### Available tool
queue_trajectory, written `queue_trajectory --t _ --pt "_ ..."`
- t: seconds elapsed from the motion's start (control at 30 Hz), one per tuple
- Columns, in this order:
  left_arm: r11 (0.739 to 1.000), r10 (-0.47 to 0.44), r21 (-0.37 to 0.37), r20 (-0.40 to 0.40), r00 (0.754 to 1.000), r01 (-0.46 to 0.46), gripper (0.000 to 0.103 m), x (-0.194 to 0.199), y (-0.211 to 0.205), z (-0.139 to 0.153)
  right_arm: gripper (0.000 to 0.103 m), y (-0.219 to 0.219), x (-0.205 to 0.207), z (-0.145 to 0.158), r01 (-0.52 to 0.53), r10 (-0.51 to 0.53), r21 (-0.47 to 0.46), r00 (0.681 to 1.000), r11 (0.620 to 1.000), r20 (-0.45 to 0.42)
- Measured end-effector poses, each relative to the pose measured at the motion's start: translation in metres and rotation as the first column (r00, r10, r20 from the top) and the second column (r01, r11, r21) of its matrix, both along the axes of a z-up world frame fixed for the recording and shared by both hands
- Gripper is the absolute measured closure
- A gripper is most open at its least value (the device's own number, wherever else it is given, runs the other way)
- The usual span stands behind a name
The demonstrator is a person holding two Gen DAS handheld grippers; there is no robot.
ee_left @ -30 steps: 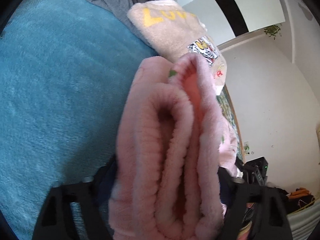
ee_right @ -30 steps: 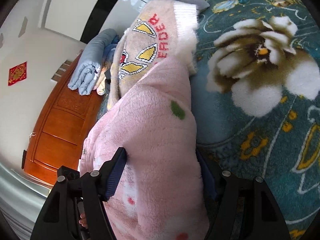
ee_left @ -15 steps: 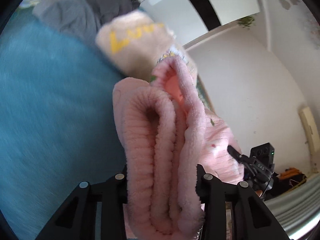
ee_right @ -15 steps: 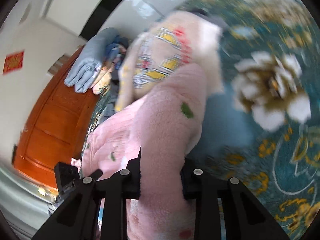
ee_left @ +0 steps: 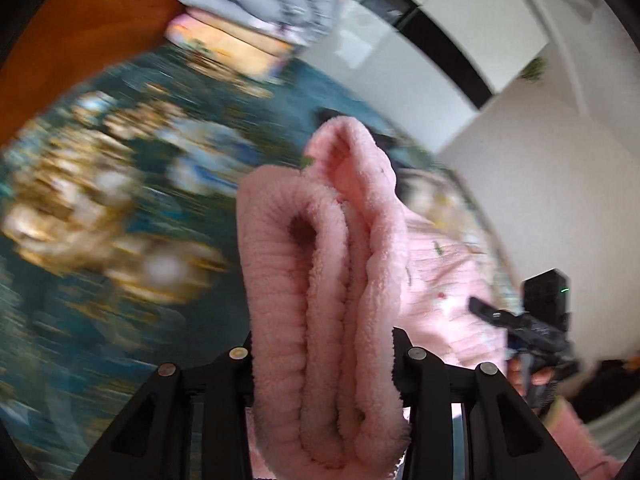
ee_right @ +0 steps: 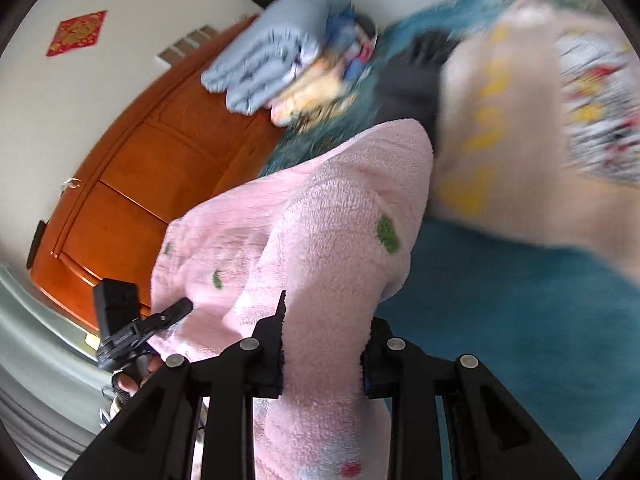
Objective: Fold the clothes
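A fluffy pink garment (ee_left: pixel 320 280) with small green spots hangs folded between both grippers, lifted off the bed. My left gripper (ee_left: pixel 324 360) is shut on a thick folded bundle of it. My right gripper (ee_right: pixel 324 344) is shut on another part of the pink garment (ee_right: pixel 340 248). Each wrist view shows the other gripper: the right one (ee_left: pixel 532 332) at the far right, the left one (ee_right: pixel 132 328) at the lower left, with fingers of a hand below it. A beige garment with yellow letters (ee_right: pixel 520 132) lies blurred close by on the right.
The bed carries a teal floral blanket (ee_left: pixel 100 208) and a plain teal part (ee_right: pixel 520 320). A stack of folded grey and cream bedding (ee_left: pixel 256 12) rests against the orange wooden headboard (ee_right: pixel 132 184). A dark garment (ee_right: pixel 412 76) lies behind the beige one.
Both grippers closed from wide to tight on the pink garment, then lifted and swung it. The views turned toward the headboard and the folded bedding.
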State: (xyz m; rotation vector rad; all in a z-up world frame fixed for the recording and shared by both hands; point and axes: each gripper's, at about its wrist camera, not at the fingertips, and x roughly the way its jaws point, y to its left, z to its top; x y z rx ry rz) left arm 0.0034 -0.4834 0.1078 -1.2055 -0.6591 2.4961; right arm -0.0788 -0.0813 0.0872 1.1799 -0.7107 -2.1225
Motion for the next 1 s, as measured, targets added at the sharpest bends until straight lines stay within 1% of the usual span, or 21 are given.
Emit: queue_trajectory --t 0.07,0.13,0.2,0.23,0.3,0.37,0.4,0.43,0.47,0.53,0.6,0.63,0.7,0.73,0.8,0.87,0.93,0.97,1.0 --pt "0.998 0.036 -0.049 0.004 0.999 -0.036 0.062 0.006 -0.039 0.001 0.075 -0.037 -0.014 -0.014 -0.023 0.024 -0.031 0.999 0.999 0.021" --pt "0.994 0.074 -0.086 0.006 0.997 -0.073 0.062 -0.011 -0.051 -0.005 0.075 -0.069 -0.020 -0.025 -0.035 0.036 -0.040 0.999 0.999 0.020" --pt "0.990 0.113 -0.093 0.024 0.993 -0.110 0.061 -0.028 -0.070 -0.023 0.075 -0.092 -0.020 -0.036 -0.037 0.037 -0.021 0.999 0.999 0.006" --pt "0.988 0.130 -0.091 0.035 0.991 -0.127 0.061 -0.034 -0.077 -0.031 0.075 -0.102 -0.019 -0.042 -0.040 0.040 -0.006 0.999 0.999 0.004" --pt "0.987 0.154 -0.063 0.062 0.986 -0.150 0.061 -0.036 -0.085 -0.049 0.075 -0.117 -0.016 -0.058 -0.052 0.051 0.045 0.999 0.998 0.019" --pt "0.984 0.177 -0.036 0.090 0.980 -0.174 0.058 -0.037 -0.093 -0.067 0.075 -0.127 -0.014 -0.075 -0.063 0.059 0.099 0.997 0.993 0.040" --pt "0.982 0.187 -0.022 0.105 0.977 -0.186 0.055 -0.037 -0.097 -0.076 0.075 -0.127 -0.013 -0.082 -0.063 0.057 0.119 0.997 0.991 0.049" --pt "0.980 0.198 -0.009 0.119 0.973 -0.198 0.050 -0.038 -0.101 -0.085 0.075 -0.125 -0.013 -0.088 -0.061 0.054 0.118 0.997 0.991 0.056" --pt "0.977 0.208 0.004 0.134 0.969 -0.211 0.050 -0.039 -0.105 -0.094 0.073 -0.122 -0.014 -0.090 -0.061 0.055 0.104 0.997 0.993 0.063" --pt "0.970 0.233 0.028 0.156 0.960 -0.241 0.038 -0.036 -0.112 -0.106 0.069 -0.115 -0.016 -0.090 -0.064 0.058 0.085 0.996 0.994 0.071" --pt "0.955 0.286 0.037 0.135 0.949 -0.293 0.033 -0.015 -0.119 -0.091 0.067 -0.110 -0.017 -0.082 -0.072 0.067 0.095 0.996 0.993 0.058" --pt "0.946 0.318 0.024 0.110 0.942 -0.322 0.030 -0.005 -0.121 -0.079 0.066 -0.108 -0.017 -0.078 -0.077 0.072 0.103 0.996 0.992 0.049" --pt "0.925 0.379 -0.001 0.059 0.924 -0.380 0.029 0.016 -0.125 -0.055 0.062 -0.102 -0.013 -0.067 -0.077 0.076 0.128 0.997 0.989 0.009" --pt "0.915 0.403 -0.016 0.029 0.915 -0.403 0.029 0.025 -0.125 -0.044 0.062 -0.100 -0.011 -0.060 -0.070 0.073 0.148 0.997 0.987 -0.016" --pt "0.906 0.414 -0.081 -0.035 0.910 -0.416 0.029 0.035 -0.112 -0.025 0.062 -0.097 -0.007 -0.042 -0.042 0.058 0.201 0.996 0.979 -0.073" --pt "0.908 0.379 -0.156 -0.096 0.921 -0.390 0.029 0.036 -0.087 -0.015 0.062 -0.101 -0.002 -0.026 -0.055 0.082 0.225 0.990 0.973 -0.116" --pt "0.917 0.307 -0.216 -0.157 0.939 -0.336 0.029 0.039 -0.057 -0.011 0.062 -0.115 0.007 -0.010 -0.090 0.134 0.254 0.978 0.963 -0.161" --pt "0.924 0.279 -0.220 -0.167 0.946 -0.312 0.029 0.039 -0.046 -0.014 0.062 -0.123 0.013 -0.004 -0.112 0.164 0.269 0.970 0.957 -0.180" --pt "0.935 0.256 -0.211 -0.160 0.953 -0.286 0.029 0.035 -0.040 -0.022 0.062 -0.129 0.021 -0.002 -0.138 0.196 0.281 0.962 0.950 -0.189"
